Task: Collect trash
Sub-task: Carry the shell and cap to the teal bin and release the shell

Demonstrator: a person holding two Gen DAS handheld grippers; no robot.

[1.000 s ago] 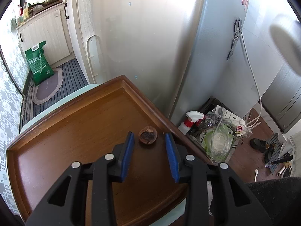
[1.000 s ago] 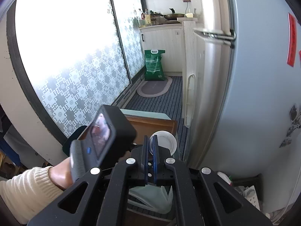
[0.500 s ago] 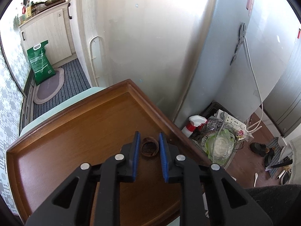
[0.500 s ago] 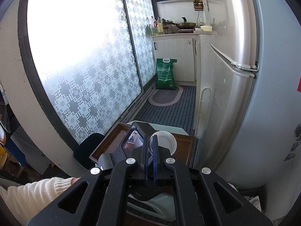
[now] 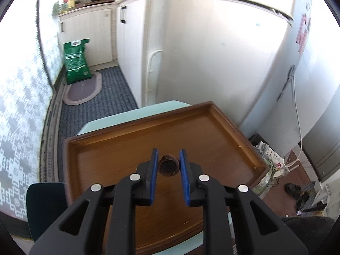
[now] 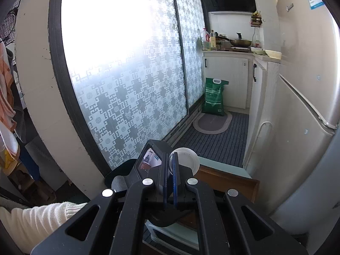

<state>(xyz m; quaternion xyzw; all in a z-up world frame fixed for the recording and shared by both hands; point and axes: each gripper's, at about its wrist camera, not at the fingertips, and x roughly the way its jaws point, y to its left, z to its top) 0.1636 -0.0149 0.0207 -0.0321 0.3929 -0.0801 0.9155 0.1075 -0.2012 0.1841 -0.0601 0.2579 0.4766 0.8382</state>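
the tall silver fridge (image 5: 223, 63) stands close along the right edge of the raised-rim brown wooden tray (image 5: 106, 159), with dark striped floor (image 5: 110, 97) open beyond the tray's far rim; red lettering on the fridge is too blurred to read, as is the print on the green bag (image 5: 77, 60). only the right wrist view shows the right gripper (image 6: 169, 165) pinched on the rim of a white paper cup (image 6: 187, 156). the left gripper (image 5: 169, 162) clasps a small brown nutshell (image 5: 168, 165), seemingly above the tray's near middle

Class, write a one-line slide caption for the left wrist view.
Left gripper closed on a brown nutshell above a wooden tray, beside a refrigerator.
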